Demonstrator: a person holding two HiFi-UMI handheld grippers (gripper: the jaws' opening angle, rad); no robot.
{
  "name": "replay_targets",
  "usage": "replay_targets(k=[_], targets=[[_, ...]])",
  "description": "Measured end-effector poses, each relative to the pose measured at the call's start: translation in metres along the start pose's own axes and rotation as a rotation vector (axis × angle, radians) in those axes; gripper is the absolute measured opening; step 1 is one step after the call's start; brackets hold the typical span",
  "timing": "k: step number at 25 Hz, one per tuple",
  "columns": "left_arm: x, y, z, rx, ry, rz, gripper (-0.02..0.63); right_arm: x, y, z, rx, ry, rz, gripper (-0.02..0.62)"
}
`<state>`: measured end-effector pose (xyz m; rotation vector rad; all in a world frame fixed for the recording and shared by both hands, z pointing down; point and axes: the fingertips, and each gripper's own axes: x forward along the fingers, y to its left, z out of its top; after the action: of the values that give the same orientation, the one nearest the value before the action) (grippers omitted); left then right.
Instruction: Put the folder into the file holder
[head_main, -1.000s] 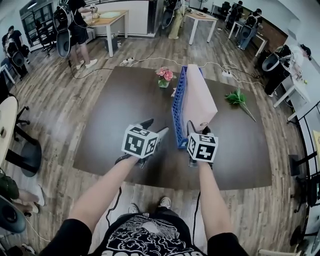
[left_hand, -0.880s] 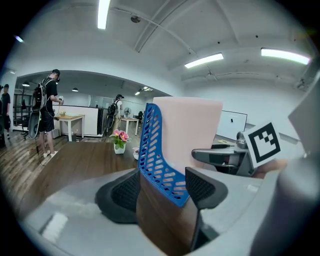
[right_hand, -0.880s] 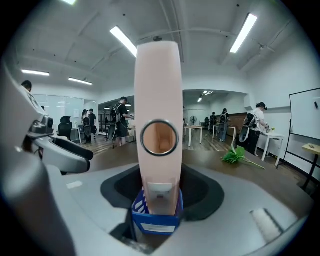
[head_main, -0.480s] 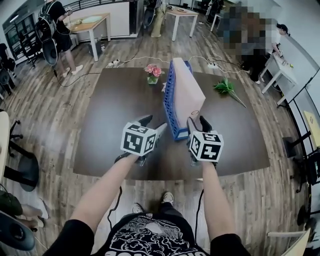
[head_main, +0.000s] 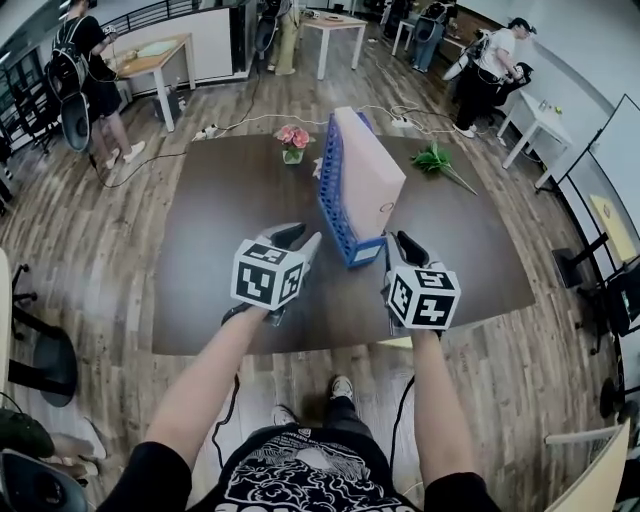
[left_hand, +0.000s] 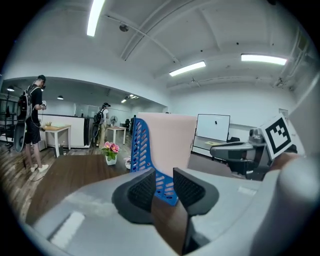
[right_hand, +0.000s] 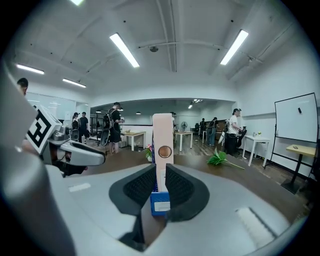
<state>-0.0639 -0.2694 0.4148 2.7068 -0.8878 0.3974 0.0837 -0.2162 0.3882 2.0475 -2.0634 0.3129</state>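
Observation:
A pink folder (head_main: 372, 180) stands upright inside the blue slotted file holder (head_main: 335, 205) at the middle of the dark table. My left gripper (head_main: 300, 238) hovers just left of the holder's near end. Its jaws are closing, with nothing between them. My right gripper (head_main: 400, 243) is a little in front of the holder's near end and right of it, jaws also closing on nothing. In the left gripper view the holder (left_hand: 142, 150) and folder (left_hand: 170, 137) show beyond the gripper (left_hand: 164, 185). In the right gripper view the folder's spine (right_hand: 162, 145) rises beyond the gripper (right_hand: 159, 187).
A small vase of pink flowers (head_main: 293, 140) stands behind the holder on the left, and a green plant sprig (head_main: 438, 160) lies at the back right. The table's front edge (head_main: 330, 345) runs under my forearms. People and desks stand beyond the table.
Both grippers have drawn back from the holder toward the table's front edge, the right one farther. Their jaws stand narrower than before. The folder stays in the holder.

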Motion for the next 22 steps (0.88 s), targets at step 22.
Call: replay_targets(k=[22], targets=[[-0.023, -0.01, 0.011, 0.063, -0.018, -0.037, 0.002, -0.052, -0.006, -0.001, 0.024, -0.029, -0.052, 0.0]])
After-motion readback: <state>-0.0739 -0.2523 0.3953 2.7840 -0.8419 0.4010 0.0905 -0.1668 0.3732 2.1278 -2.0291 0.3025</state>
